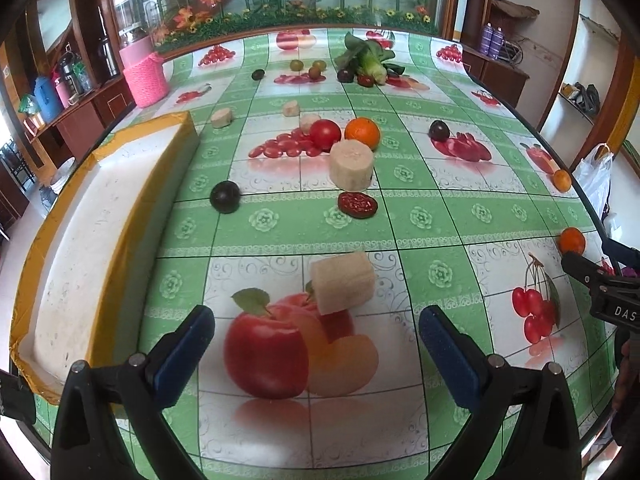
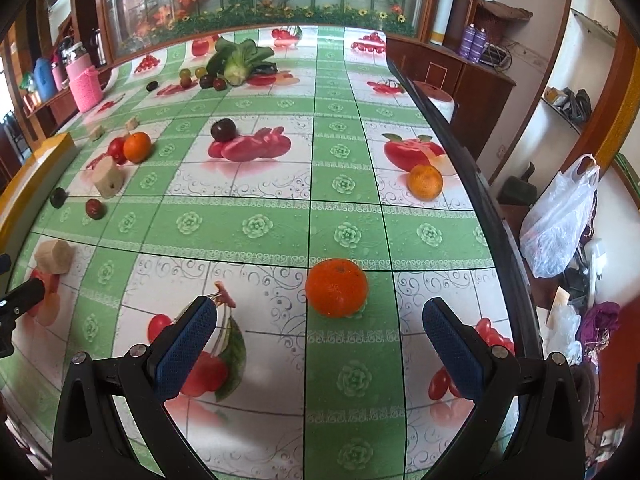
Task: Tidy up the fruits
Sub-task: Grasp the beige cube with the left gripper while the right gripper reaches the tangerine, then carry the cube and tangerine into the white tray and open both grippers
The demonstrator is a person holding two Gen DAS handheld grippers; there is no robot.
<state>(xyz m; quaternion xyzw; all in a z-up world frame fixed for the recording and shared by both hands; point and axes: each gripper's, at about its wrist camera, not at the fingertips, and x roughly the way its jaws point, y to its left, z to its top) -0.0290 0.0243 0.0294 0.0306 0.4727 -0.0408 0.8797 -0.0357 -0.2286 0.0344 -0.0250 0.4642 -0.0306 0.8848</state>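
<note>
Fruits lie all over the desk (image 1: 280, 216), and two of them sit right in front of my claws. A banana chunk (image 1: 343, 283) lies just ahead of my left claw (image 1: 316, 344), a bit right of its middle. An orange (image 2: 337, 288) sits just ahead of my right claw (image 2: 320, 344), near the middle of the gap.

I think the banana chunk is soft and a bit slippery, with no peel on it. A hard squeeze could squash it, so I would pinch it gently across its round sides. I think the orange is firmer and a little heavier, but it is round and could roll away. I would take it across its widest part.

My left claw is wide apart. It holds nothing and touches nothing. My right claw is wide apart too, with nothing in it.

A white tray with a yellow rim (image 1: 100, 216) sits to the left of my left claw. It may be where the fruit goes, but I cannot be sure.
</note>
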